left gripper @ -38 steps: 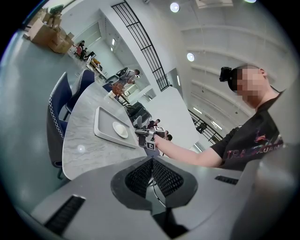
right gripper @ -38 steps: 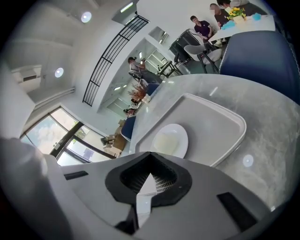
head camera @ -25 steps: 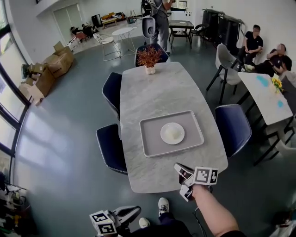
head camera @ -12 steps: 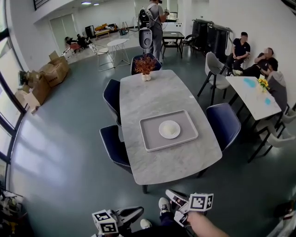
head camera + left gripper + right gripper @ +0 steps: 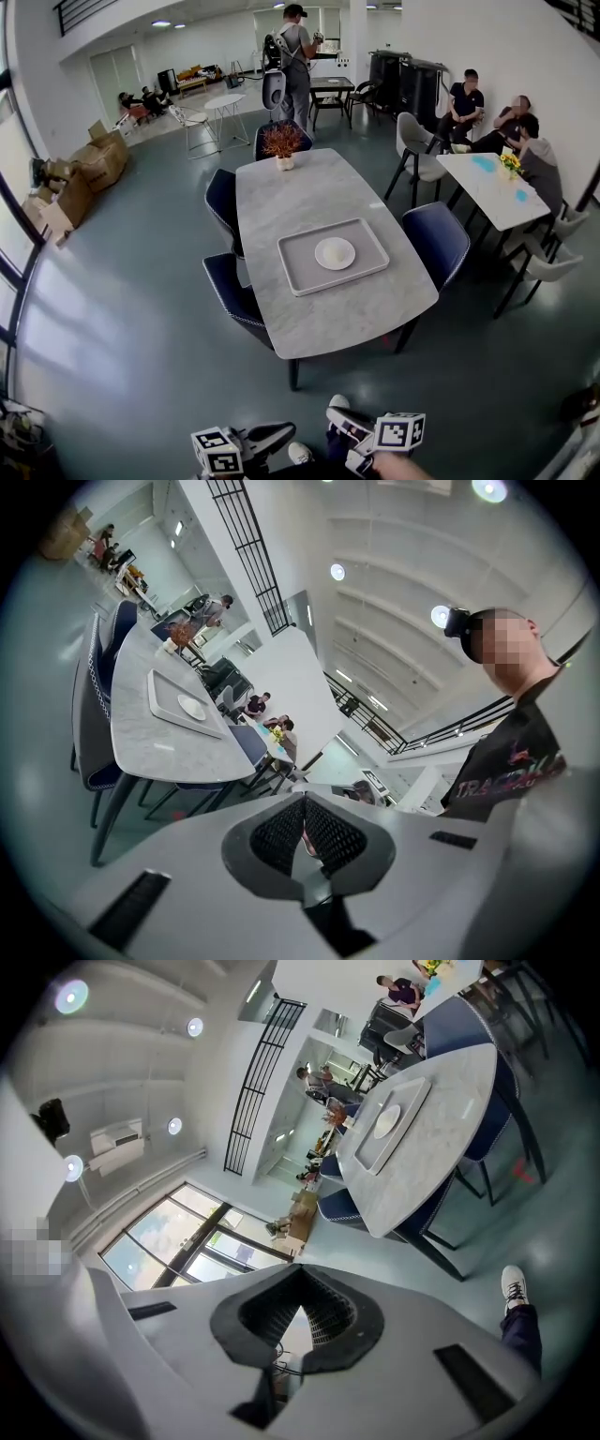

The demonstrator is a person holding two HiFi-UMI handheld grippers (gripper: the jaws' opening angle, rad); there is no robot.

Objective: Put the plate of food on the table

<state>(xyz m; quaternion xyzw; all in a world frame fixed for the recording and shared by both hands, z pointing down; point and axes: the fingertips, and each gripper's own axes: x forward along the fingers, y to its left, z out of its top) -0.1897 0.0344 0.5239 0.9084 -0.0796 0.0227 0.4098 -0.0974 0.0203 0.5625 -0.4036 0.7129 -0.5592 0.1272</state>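
Note:
A white plate of pale food [image 5: 335, 253] rests in a grey tray [image 5: 298, 274] on the marble table [image 5: 319, 323]. Both grippers hang at the bottom edge of the head view, well short of the table's near end. My left gripper [image 5: 277, 434] points right, jaws shut and empty. My right gripper [image 5: 345, 427] is beside it, also shut on nothing. The left gripper view [image 5: 302, 801] shows the plate [image 5: 192, 707] far off on the tray [image 5: 167, 710]. In the right gripper view [image 5: 300, 1271] the plate [image 5: 386, 1121] is likewise distant.
Dark blue chairs [image 5: 232, 291] [image 5: 436, 242] flank the table, and a plant in a vase [image 5: 281, 142] stands at its far end. People sit at a white table [image 5: 487, 187] on the right. A person [image 5: 292, 56] stands at the back. Cardboard boxes [image 5: 84, 169] lie left.
The table has receded in the head view as the person backed away. The right gripper, earlier at the table's near edge, has dropped to the bottom of the frame.

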